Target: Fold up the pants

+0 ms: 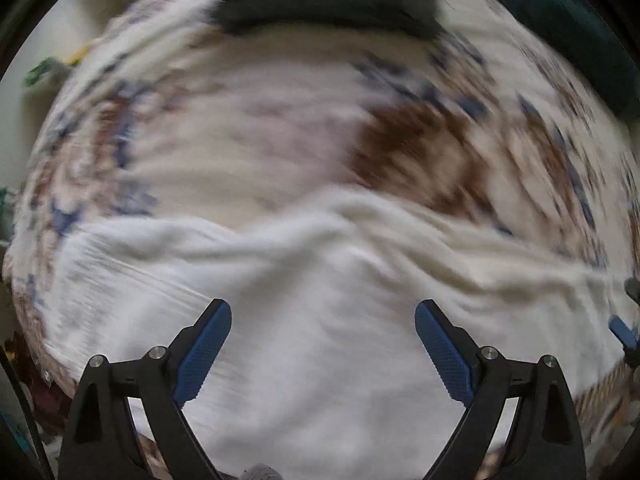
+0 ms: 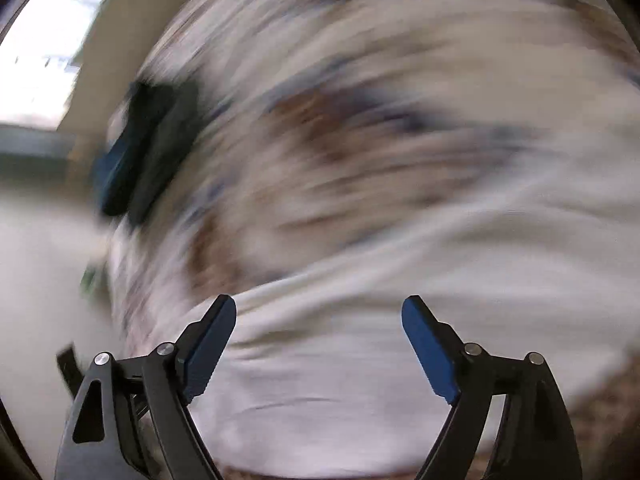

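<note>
Spread under everything lay a pale quilted bedcover printed with blue and brown flowers (image 1: 248, 128), badly smeared by motion blur in both views. Nearest the left camera, the left claw (image 1: 323, 309) pointed down with its blue-padded fingers (image 1: 206, 346) standing wide apart, released, nothing pinched between them. Directly below it the white crinkled fabric pants (image 1: 320, 320) lay flat on the bedcover, filling the lower half of the left wrist view, with a rumpled ridge along their far edge. At the right edge of that view a blue pad and a dark tip, apparently part of the other gripper, poked in beside the pants. The right claw (image 2: 319, 308) was likewise spread and empty, hovering over the same white cloth, which ran across the bottom of its view. Beyond the pants stretched bare bedcover. Farthest off, at its top edge, sat a stack of folded dark garments (image 1: 324, 0), black over grey, and a dark green cloth (image 1: 576, 28) bunched to their right.
</note>
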`<state>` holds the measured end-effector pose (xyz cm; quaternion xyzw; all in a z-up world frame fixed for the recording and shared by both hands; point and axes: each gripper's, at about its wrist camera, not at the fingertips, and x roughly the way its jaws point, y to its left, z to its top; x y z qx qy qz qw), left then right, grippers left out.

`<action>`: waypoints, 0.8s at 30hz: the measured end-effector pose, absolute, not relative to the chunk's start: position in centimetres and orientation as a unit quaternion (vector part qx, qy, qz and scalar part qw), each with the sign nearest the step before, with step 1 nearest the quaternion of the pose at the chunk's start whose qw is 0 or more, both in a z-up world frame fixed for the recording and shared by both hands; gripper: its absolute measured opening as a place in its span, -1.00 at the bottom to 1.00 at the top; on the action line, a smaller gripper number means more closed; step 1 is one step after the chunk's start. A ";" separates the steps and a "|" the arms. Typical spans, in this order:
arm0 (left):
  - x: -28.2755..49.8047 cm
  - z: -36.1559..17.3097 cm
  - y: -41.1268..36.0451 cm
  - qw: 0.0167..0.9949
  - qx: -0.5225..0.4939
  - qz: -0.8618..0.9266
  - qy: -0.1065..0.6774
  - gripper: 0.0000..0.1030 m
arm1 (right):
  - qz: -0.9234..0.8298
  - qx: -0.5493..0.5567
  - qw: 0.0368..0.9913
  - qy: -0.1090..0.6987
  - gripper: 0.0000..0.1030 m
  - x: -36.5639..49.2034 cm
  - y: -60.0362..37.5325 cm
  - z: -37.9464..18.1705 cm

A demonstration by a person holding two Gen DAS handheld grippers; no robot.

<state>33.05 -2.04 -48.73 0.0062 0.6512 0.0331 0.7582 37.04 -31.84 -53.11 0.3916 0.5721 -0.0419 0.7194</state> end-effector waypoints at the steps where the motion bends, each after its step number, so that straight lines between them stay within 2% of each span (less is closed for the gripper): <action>1: 32.7 -49.6 -3.6 0.751 0.005 0.023 0.660 0.82 | -0.094 0.404 0.717 0.561 0.70 34.2 -35.7 -53.4; 5: 31.7 -52.4 -9.7 0.727 0.004 -0.009 0.687 0.82 | -0.240 0.448 0.680 0.528 0.70 25.2 -48.4 -56.0; 8: 31.4 -54.4 -12.8 0.714 0.009 -0.021 0.700 0.82 | -0.257 0.526 0.650 0.484 0.69 20.8 -54.3 -59.6; 10: 31.4 -55.8 -13.7 0.707 0.019 -0.012 0.707 0.83 | -0.210 0.592 0.639 0.444 0.70 20.1 -55.6 -62.2; 12: 31.7 -56.9 -13.6 0.701 0.008 -0.007 0.713 0.99 | -0.171 0.624 0.645 0.407 0.70 20.9 -55.9 -63.4; 16: 32.8 -58.1 -13.1 0.692 -0.011 0.001 0.722 1.00 | -0.101 0.641 0.660 0.379 0.69 24.2 -54.1 -64.2; 17: 33.0 -58.3 -13.0 0.689 -0.009 0.005 0.724 1.00 | -0.091 0.642 0.660 0.380 0.64 24.9 -53.7 -64.7; 19: 33.2 -58.5 -13.4 0.688 0.001 0.011 0.726 1.00 | -0.100 0.644 0.656 0.381 0.08 25.2 -53.8 -65.4; 20: 33.3 -58.7 -13.7 0.688 0.004 0.013 0.726 1.00 | -0.107 0.643 0.652 0.387 -0.57 25.2 -53.9 -65.5; 21: 33.4 -58.9 -13.6 0.682 0.004 0.015 0.731 1.00 | -0.103 0.645 0.650 0.388 -0.75 25.0 -54.4 -65.7; 24: 33.9 -58.2 -13.7 0.678 -0.006 0.011 0.735 1.00 | -0.114 0.654 0.656 0.360 -0.84 23.6 -55.7 -65.0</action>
